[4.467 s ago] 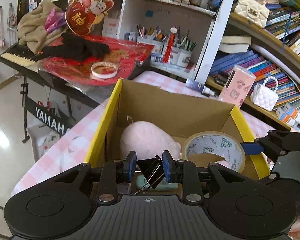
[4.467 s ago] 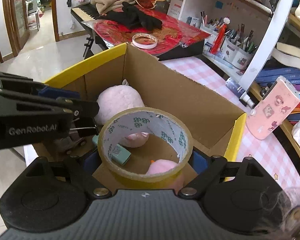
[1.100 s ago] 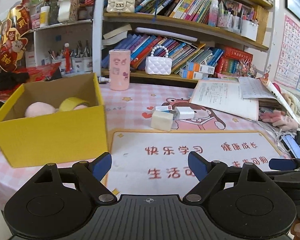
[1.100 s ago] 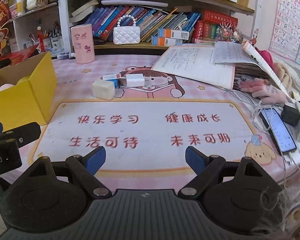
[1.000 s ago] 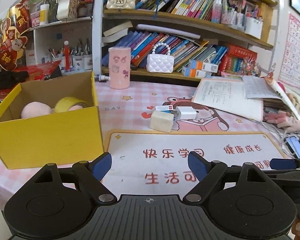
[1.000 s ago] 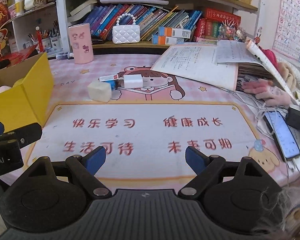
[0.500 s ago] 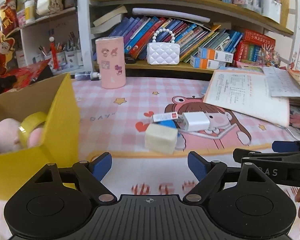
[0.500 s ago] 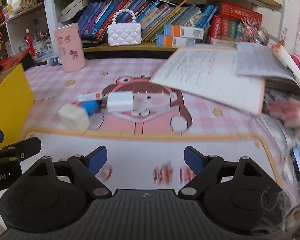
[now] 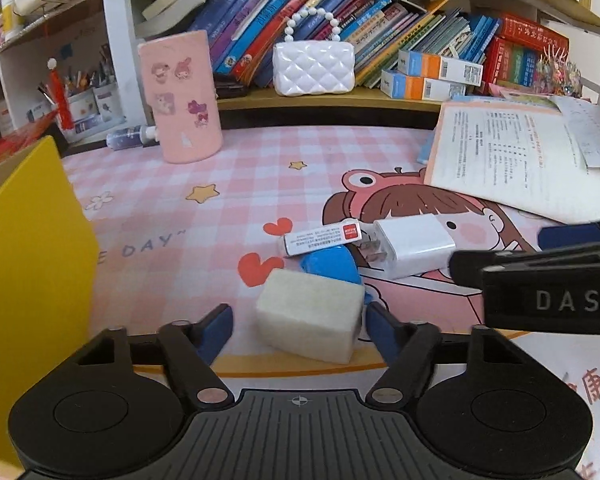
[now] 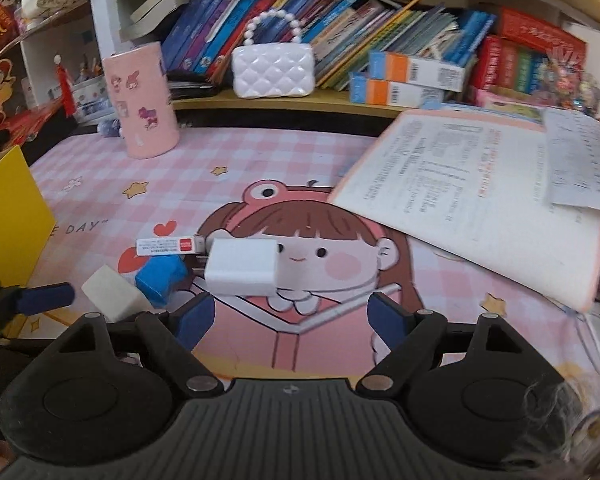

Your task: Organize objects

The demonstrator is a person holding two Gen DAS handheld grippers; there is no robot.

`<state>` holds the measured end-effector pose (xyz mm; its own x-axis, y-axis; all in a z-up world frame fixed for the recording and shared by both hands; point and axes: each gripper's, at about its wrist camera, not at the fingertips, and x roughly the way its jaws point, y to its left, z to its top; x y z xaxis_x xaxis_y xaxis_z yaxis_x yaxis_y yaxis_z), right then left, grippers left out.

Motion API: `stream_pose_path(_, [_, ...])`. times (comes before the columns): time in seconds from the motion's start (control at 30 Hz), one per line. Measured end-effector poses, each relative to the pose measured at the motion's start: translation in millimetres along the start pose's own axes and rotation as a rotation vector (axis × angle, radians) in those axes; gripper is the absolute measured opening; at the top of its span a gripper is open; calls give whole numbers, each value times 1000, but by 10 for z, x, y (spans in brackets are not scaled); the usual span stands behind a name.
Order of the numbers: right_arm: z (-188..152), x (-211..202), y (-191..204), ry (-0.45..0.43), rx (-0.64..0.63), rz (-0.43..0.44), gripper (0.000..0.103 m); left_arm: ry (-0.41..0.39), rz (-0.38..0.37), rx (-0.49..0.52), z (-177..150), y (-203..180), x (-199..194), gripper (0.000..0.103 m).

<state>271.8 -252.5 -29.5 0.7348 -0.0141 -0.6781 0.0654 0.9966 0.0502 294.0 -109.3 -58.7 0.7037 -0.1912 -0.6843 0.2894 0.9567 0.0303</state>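
A white eraser block lies on the pink mat between the fingers of my left gripper. Its jaws are closing: the right pad is nearly at the block, and a gap shows on the left. Just behind lie a blue object, a small white stick with a red label and a white charger. In the right wrist view the charger sits just beyond my open right gripper, which holds nothing. The yellow box stands at the left edge.
A pink sticker-covered cylinder stands at the back left of the mat. A white quilted handbag sits on the shelf among several books. An open workbook covers the right side. My right gripper's finger reaches in from the right.
Both grippers moved forward and down toward the small items. The left jaws narrowed around the eraser block. The yellow box slid to the left edge of both views.
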Motion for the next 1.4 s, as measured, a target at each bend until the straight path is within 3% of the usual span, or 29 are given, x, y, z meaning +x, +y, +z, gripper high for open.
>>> stream_pose_path(0.03, [18, 37, 13, 1, -11, 6, 84, 4, -16, 0, 7, -1, 21, 56])
stream_pose_path(0.13, [78, 137, 51, 4, -35, 15, 84, 2, -27, 23, 9, -23, 0, 50])
stream_pose_path(0.37, [184, 337, 176, 13, -72, 66, 83, -2, -18, -60, -148, 163, -379, 46])
stream_pose_path(0.53, [204, 550, 267, 39, -115, 57, 73, -6, -18, -171, -279, 321, -730, 46])
stream_pose_path(0.63, [187, 681, 288, 73, -122, 55, 61, -25, -5, -215, -334, 383, -913, 46])
stream_pose_path(0.67, [174, 705, 282, 81, -117, 58, 51, -33, -2, -229, -352, 402, -970, 46])
stream_pose_path(0.73, [164, 688, 271, 73, -107, 66, 49, -45, 3, -243, -395, 424, -1067, 46])
stream_pose_path(1.13, [-91, -101, 215, 38, -58, 70, 49, -75, -45, -297, -684, 523, -1434, 45])
stream_pose_path(1.4, [-434, -763, 517, 47, -12, 81, 49, -71, -38, -297, -1030, 891, -1786, 45])
